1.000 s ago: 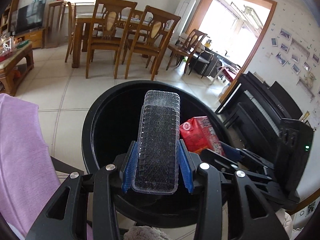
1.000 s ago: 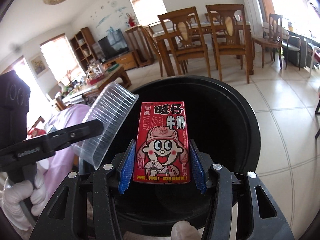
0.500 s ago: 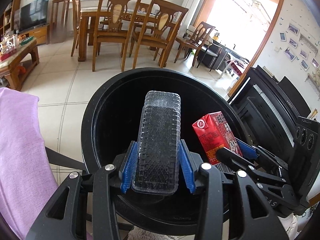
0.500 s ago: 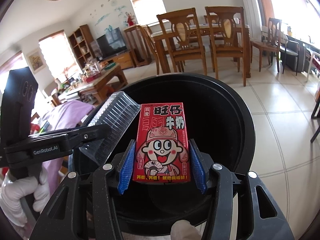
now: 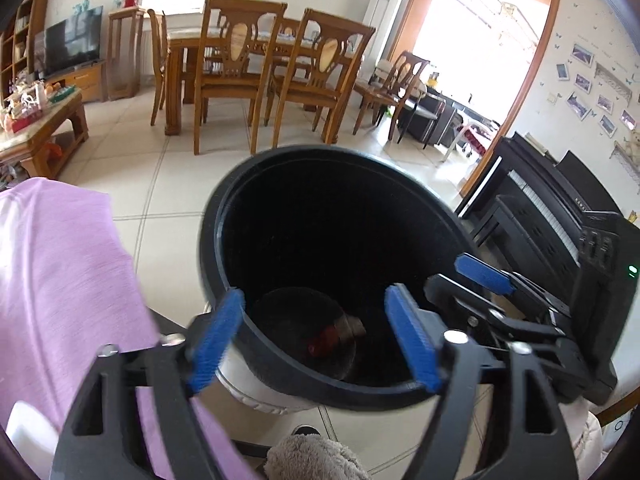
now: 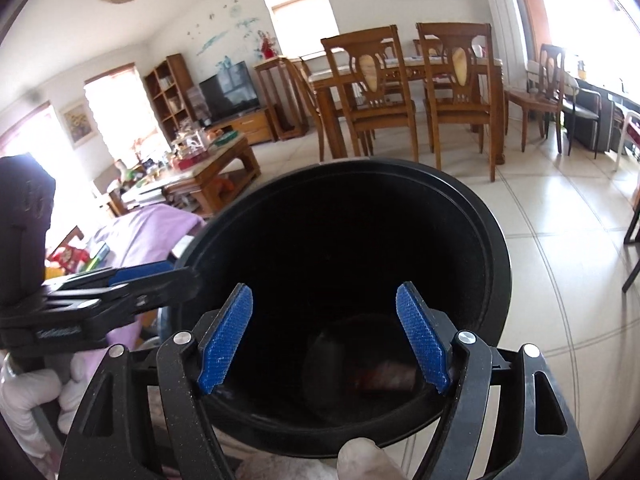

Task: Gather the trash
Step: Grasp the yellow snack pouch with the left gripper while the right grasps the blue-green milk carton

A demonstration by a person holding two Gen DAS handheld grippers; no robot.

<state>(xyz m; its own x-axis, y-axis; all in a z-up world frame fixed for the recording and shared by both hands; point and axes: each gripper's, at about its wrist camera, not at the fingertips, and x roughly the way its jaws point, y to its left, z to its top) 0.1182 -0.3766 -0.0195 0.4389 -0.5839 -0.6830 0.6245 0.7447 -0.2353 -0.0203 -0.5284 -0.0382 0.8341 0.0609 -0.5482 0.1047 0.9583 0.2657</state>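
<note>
Two things at most show at the bottom of the black bin (image 5: 224, 216), and I can barely read either: in the left wrist view a red carton (image 5: 325, 339) lies dim beside a greyish shape that may be the clear plastic tray (image 5: 352, 326), though I cannot be sure; in the right wrist view the carton is only a reddish smear low in the dark. The rest of the bin's inside is black shadow. I have two grippers over the one bin. My left gripper (image 5: 316, 332) has its jaws opening, wide apart and empty, its left pad outside the near-left rim and its right pad over the mouth. My right gripper (image 6: 325, 340) is opening too, nothing between its blue pads, both hanging over the near rim. A purple cloth (image 5: 60, 272) fills the left, its edges cut off. Two dining chairs (image 6: 368, 92) stand far behind the bin.
</note>
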